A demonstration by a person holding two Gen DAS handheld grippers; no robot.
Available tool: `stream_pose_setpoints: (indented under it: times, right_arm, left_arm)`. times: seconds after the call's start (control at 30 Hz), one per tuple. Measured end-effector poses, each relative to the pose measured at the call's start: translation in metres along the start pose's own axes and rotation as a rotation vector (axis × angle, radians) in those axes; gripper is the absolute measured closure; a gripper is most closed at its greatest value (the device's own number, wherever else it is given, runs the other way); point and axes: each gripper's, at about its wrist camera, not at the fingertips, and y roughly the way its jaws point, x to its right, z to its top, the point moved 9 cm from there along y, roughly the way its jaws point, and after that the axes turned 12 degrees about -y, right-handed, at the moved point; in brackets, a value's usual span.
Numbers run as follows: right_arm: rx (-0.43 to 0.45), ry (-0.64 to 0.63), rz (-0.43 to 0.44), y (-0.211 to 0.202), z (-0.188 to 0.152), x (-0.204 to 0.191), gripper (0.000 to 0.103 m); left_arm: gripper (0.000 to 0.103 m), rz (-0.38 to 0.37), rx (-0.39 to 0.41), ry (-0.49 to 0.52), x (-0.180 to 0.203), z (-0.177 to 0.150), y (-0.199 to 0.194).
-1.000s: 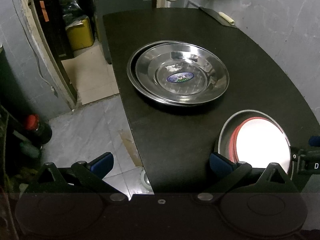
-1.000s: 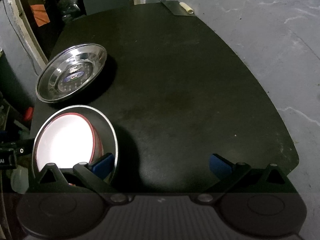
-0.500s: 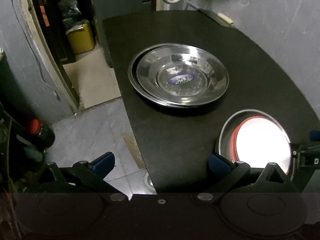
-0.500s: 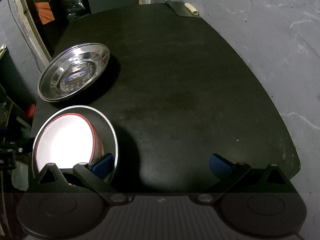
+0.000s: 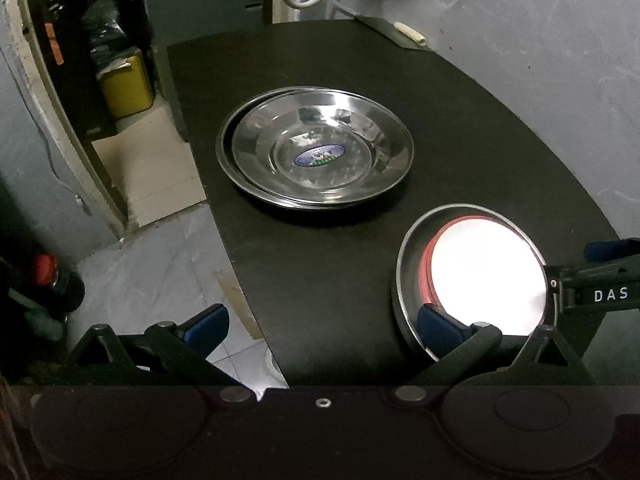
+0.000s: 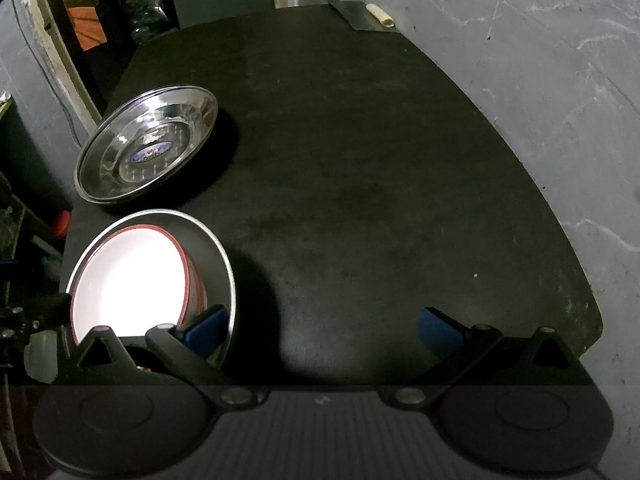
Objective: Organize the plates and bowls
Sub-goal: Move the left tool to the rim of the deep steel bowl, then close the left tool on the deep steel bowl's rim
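Note:
Two stacked steel plates (image 5: 316,156) (image 6: 146,144) rest on the black table (image 5: 460,128) (image 6: 360,168), toward its left side. A steel bowl (image 5: 404,280) (image 6: 216,252) stands at the near edge, with a red-rimmed white bowl (image 5: 484,276) (image 6: 128,280) nested inside. My left gripper (image 5: 322,324) hovers open over the table's near left edge, its right finger at the steel bowl's rim. My right gripper (image 6: 324,324) is open and empty above the near edge, its left finger beside the steel bowl. The right gripper's tip (image 5: 600,272) shows past the bowl in the left wrist view.
A cleaver with a pale handle (image 5: 400,34) (image 6: 368,16) lies at the table's far edge by the grey wall. Left of the table are tiled floor, a yellow container (image 5: 126,84) and a red-capped bottle (image 5: 52,276). The table's right half (image 6: 400,200) is bare.
Both grippers have drawn back and risen slightly, so the plates and bowls sit a little farther off in view. Nothing on the table has moved. Both grippers stay open.

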Motion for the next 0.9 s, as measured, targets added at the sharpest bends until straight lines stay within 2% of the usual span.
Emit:
stream_pose_setpoints:
  times: [0.4,0.6,0.7,0.9]
  right_arm:
    - [-0.002,0.008,0.018,0.002,-0.004,0.000,0.000]
    - [-0.004,-0.006,0.026,0.001,-0.004,-0.002,0.002]
    - [-0.003,-0.011,0.042,0.000,-0.005,-0.004,0.005]
    - [0.000,-0.029,0.074,-0.003,-0.006,-0.010,0.013]
  left_arm:
    - [0.002,0.023,0.001,0.011,0.000,0.002,0.005]
    - [0.018,-0.024,-0.002,-0.001,0.004,0.002,0.003]
    - [0.025,-0.042,0.002,0.003,0.006,0.002,0.002]
    - [0.047,-0.094,0.007,0.010,0.014,0.001,-0.001]
